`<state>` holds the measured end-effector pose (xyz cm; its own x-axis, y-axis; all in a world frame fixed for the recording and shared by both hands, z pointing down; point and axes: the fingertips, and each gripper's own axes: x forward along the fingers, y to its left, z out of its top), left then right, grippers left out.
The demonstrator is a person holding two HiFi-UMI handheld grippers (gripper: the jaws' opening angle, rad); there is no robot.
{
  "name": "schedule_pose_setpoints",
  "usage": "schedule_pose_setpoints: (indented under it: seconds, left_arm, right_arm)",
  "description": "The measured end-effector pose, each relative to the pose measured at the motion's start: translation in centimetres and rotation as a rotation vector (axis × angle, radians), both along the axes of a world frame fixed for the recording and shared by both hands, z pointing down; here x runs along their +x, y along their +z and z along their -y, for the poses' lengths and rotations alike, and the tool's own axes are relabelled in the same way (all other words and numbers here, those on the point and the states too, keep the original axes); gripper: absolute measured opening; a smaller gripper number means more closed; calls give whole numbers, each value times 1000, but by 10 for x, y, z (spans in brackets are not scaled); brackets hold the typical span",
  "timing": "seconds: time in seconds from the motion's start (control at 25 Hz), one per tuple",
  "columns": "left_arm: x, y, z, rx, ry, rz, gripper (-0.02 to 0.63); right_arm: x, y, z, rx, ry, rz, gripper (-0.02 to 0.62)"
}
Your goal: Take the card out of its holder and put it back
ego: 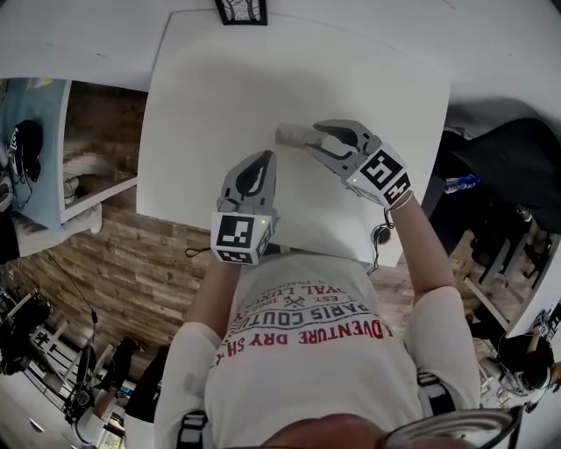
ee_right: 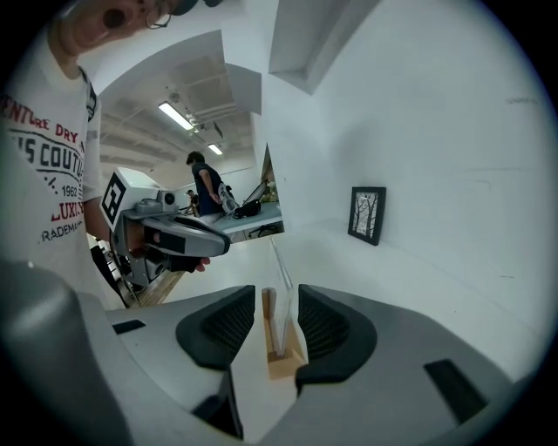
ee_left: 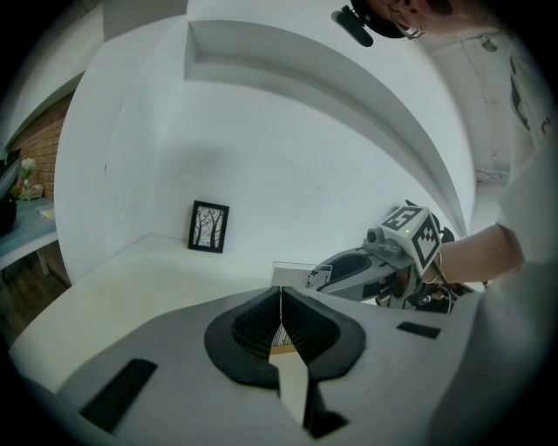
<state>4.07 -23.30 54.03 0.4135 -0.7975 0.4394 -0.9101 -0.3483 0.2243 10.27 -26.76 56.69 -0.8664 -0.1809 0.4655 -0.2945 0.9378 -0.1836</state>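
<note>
On my head view the only writing I can read is on the person's white T-shirt (ego: 307,338): red letters "ADVENTURE DRY", and above them in dark letters "PARIS" and "COUT". The small clear card holder on a wooden base (ego: 290,134) stands on the white rectangular table (ego: 219,70), near its middle, with the tips of the grey right gripper (ego: 308,138) at it. The grey left gripper (ego: 265,158) hangs over the table nearer the person, just beside the right one. A small black-framed picture of bare trees (ego: 241,10) stands at the table's far edge.

In my left gripper view the black ribbed pads meet in a thin line, so these jaws are closed together, and I make out nothing between them. Past their tips the holder's clear panel shows a pale card with a small dark print at one end, too small for me to read.

In my right gripper view the jaws stand a narrow way apart with the holder upright between them, a little gap on each side. Its clear panel sits in the slot of the wooden base
</note>
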Motion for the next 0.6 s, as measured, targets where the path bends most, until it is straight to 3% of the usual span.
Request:
schedule_pose_setpoints:
  seconds: [0.08, 0.28, 0.6]
  left_arm:
    - [0, 3, 0, -9, -2, 0, 26]
    - [0, 10, 2, -26, 0, 12, 25]
    - [-3, 14, 1, -41, 1, 20, 25]
  right_arm:
    - [-2, 5, -2, -4, -34, -11, 156]
    - [-2, 11, -2, 1, -82, -18, 57]
    - [-5, 5, -8, 12, -172, 3, 35]
